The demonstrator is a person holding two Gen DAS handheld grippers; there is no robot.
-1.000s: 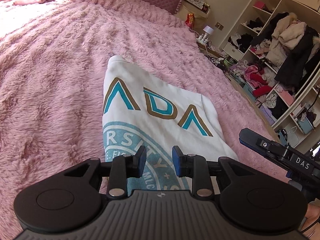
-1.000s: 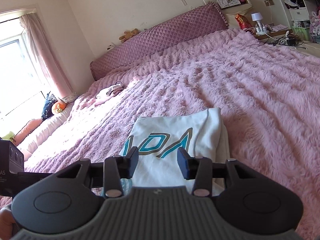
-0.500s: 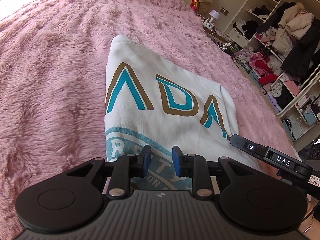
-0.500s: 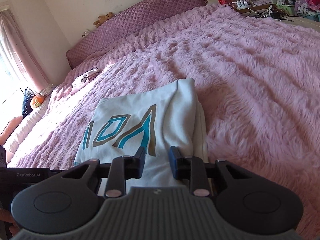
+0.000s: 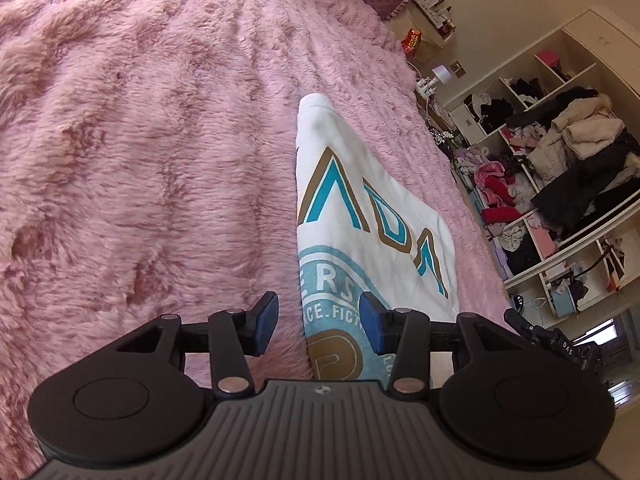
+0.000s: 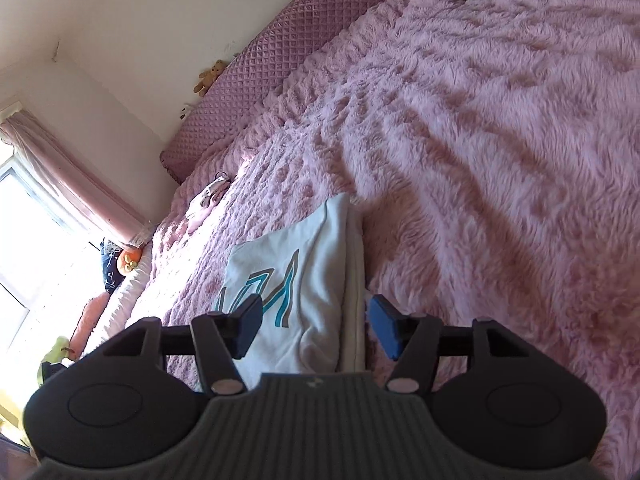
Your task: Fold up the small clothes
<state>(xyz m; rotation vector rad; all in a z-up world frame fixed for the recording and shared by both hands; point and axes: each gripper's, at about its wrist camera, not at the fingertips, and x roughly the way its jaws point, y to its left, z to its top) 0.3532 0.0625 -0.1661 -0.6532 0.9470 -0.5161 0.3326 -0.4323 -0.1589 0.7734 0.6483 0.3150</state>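
I am holding my left claw (image 5: 319,325) over the near left edge of the folded white sweatshirt (image 5: 360,216), which is lying flat on the pink shaggy bedspread (image 5: 140,140). Its jaws have just been opening and are standing apart, with the garment's edge and a strip of pink pile showing between the blue pads (image 5: 267,322); the pads are not pressing on the cloth. The teal and gold letters and a round teal emblem are facing up.

My right claw (image 6: 315,328) is hovering over the sweatshirt's (image 6: 288,272) near right edge, where the stacked folded layers are showing as pale bands. Its jaws have also just been opening and are gaping wide, with nothing pinched between them.

Beyond the sweatshirt, the bedspread is running up to a quilted mauve headboard (image 6: 280,60) against a cream wall, with a small teddy bear (image 6: 210,76) sitting on top of it. Between the sweatshirt and the headboard, a small pale garment (image 6: 208,196) is lying on the bed. To the sweatshirt's left, sunlight is flooding in past a pink curtain (image 6: 72,184). To its right, open white wardrobe shelves (image 5: 560,168) are overflowing with clothes, and a bedside lamp (image 5: 440,74) is standing near the headboard end.
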